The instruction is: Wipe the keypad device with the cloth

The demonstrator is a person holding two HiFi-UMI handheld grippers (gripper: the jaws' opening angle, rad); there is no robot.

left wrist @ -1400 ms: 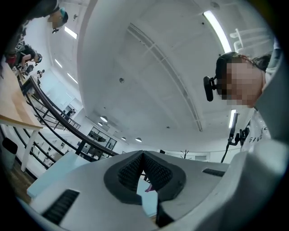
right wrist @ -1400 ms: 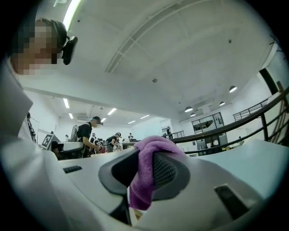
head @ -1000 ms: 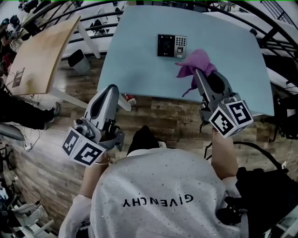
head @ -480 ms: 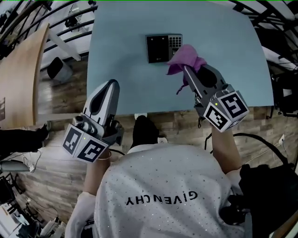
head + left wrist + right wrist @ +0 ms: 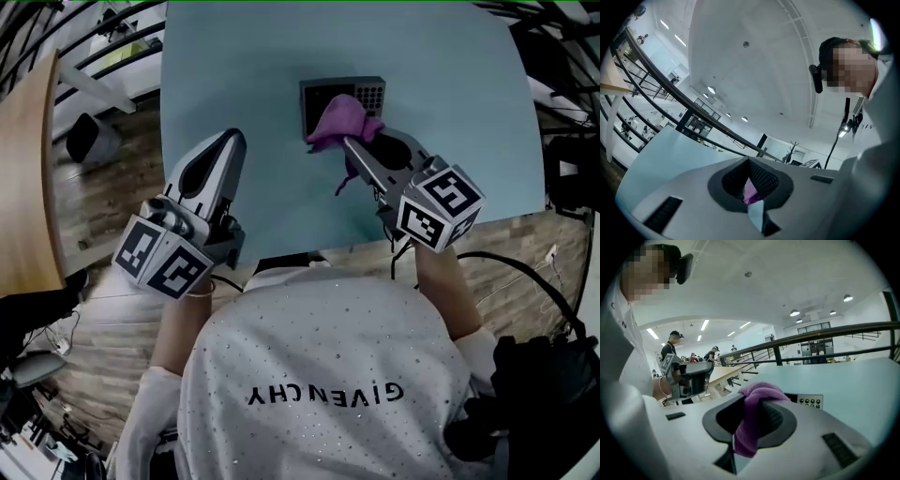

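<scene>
- Two grippers are in view; only the right gripper (image 5: 352, 145) carries anything. Its jaws are clamped on a purple cloth (image 5: 336, 117), which bunches up over the tips and trails a tail below them.
- The left gripper (image 5: 228, 142) has its jaws drawn together to a narrow slit, with nothing between them. It is held above the tabletop (image 5: 244, 75), well apart from the work and to its left.
- The keypad device (image 5: 319, 97) lies flat on the tabletop, directly ahead of the right gripper, its long axis running crosswise to that gripper's line.
- From the head view, the cloth overlaps the device's near edge and middle. The dark screen shows to the left and the button grid to the right.
- Contact between cloth and device cannot be confirmed.
- Judgement: the right gripper is the nearer. The wipe calls for lowering the cloth, then stroking sideways along the device's length.
</scene>
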